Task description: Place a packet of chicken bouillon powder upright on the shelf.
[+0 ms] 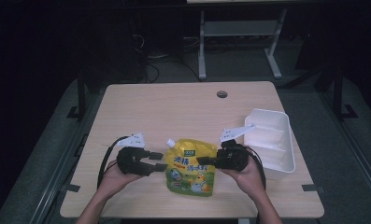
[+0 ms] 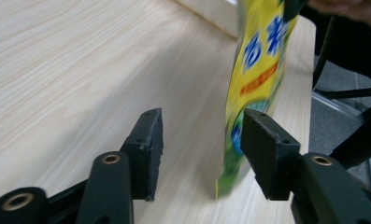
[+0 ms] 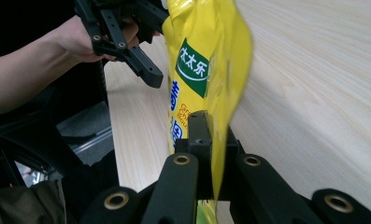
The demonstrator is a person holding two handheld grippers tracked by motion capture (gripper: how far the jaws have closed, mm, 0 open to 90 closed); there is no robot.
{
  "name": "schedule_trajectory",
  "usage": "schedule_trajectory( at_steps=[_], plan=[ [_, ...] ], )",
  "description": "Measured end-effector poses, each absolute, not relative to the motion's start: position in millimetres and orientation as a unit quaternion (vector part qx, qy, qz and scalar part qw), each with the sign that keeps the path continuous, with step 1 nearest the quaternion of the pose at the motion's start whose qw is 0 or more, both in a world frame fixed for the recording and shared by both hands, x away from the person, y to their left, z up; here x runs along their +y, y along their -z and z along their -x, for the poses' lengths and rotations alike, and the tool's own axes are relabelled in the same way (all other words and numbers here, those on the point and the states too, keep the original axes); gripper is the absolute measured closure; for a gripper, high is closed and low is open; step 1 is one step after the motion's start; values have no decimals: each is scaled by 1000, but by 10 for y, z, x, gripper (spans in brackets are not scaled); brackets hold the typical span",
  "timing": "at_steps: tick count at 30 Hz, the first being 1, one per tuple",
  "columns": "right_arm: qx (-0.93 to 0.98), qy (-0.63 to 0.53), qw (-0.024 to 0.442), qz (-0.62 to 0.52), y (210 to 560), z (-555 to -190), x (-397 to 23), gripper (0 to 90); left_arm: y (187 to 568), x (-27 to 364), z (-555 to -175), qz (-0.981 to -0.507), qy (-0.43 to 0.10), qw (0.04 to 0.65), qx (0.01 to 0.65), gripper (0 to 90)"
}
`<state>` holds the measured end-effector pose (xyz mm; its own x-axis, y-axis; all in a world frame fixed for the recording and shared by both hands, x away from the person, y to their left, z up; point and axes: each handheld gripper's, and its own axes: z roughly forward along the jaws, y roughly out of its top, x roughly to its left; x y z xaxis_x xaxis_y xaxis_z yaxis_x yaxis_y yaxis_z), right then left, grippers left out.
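Note:
A yellow spouted pouch [image 1: 192, 168] with blue lettering lies near the front edge of the wooden table [image 1: 183, 107], spout toward the back left. My right gripper [image 1: 201, 162] is shut on the pouch's right edge. In the right gripper view the pouch [image 3: 206, 60] stands up out of the closed jaws [image 3: 211, 126]. My left gripper [image 1: 161, 160] is open at the pouch's left side. In the left gripper view the pouch's edge [image 2: 258, 60] hangs between the spread jaws [image 2: 199, 149], close to the right one, and is not pinched.
A white rectangular tray [image 1: 286, 140] stands at the table's right edge, just behind my right hand. A round cable hole [image 1: 222, 94] sits near the back edge. Desk legs and cables stand on the dark floor beyond.

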<state>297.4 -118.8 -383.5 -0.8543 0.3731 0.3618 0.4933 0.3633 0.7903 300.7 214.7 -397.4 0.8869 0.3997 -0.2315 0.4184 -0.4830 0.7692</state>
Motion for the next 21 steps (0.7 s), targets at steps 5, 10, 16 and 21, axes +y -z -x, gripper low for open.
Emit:
schedule_trajectory(
  at_steps=[5, 10, 16, 21],
  plan=[
    [-829, 496, 44, 255, 3731, -2921, -1207, 892, 4070, 2289, -2918, -866, -16, 437, 242, 426],
    [-826, 498, 46, 260, 3724, -2943, -1252, 891, 4142, 2418, -2850, -872, -31, 423, 246, 394],
    [-823, 503, 45, 258, 3627, -2979, -1306, 892, 4274, 2656, -2747, -867, -47, 417, 268, 357],
    [-825, 499, 38, 261, 3508, -3041, -1358, 891, 4335, 2729, -2705, -867, -55, 412, 274, 319]
  ],
)
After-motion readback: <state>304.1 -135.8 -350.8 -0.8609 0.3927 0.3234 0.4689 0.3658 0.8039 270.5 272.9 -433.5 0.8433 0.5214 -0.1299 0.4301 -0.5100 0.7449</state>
